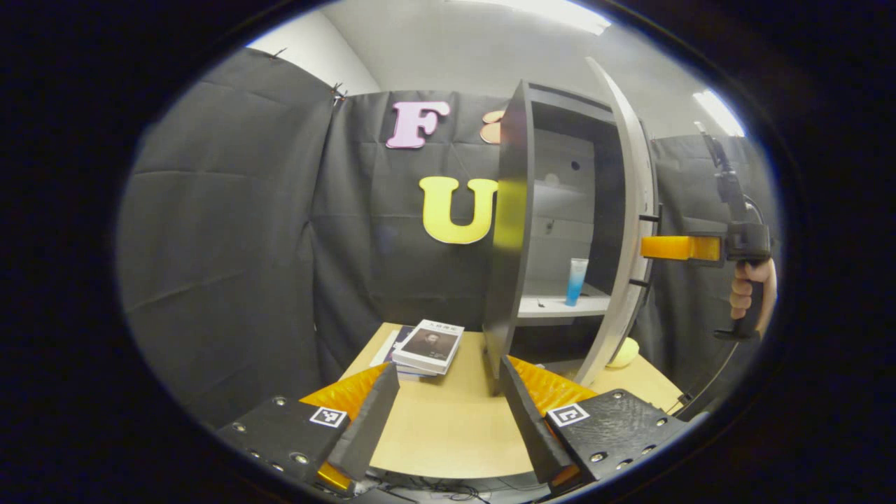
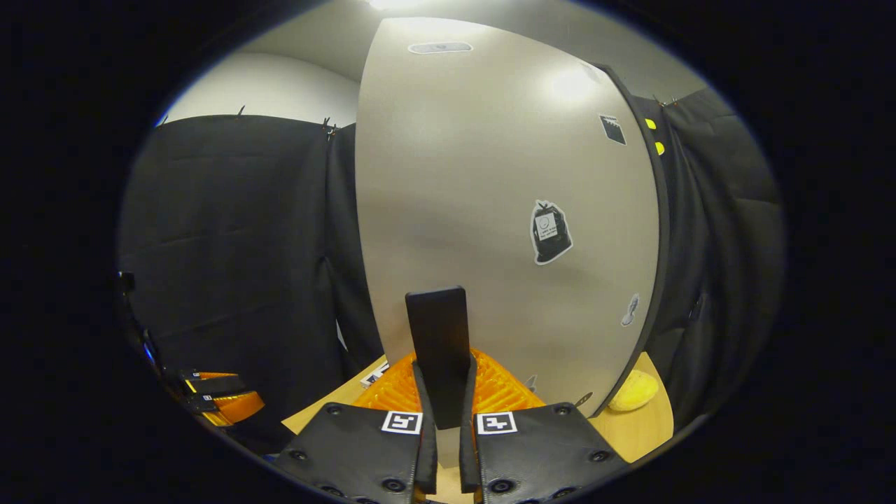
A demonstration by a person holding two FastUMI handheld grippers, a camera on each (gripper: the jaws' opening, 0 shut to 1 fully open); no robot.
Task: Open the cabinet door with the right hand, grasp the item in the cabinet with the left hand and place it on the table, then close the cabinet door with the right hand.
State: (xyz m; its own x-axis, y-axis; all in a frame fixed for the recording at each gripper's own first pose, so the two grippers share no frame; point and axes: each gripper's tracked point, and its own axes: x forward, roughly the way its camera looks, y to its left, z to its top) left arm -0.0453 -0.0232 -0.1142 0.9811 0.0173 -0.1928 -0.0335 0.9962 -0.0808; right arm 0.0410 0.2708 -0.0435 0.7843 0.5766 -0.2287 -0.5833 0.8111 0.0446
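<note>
Holding the door (image 2: pixel 490 182) open by its handle (image 2: pixel 439 346) in my right claw (image 2: pixel 448 448); left claw (image 1: pixel 448 413) gapes wide, empty. Next: reach ahead to the tube (image 1: pixel 576 281) on the shelf (image 1: pixel 560 306).

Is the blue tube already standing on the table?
No, the blue tube stands upright on the cabinet shelf, above the table.

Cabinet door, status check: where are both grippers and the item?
Right gripper shut on black door handle, grey cabinet door open. Left gripper open, above table. Blue tube upright on shelf, path clear.
</note>
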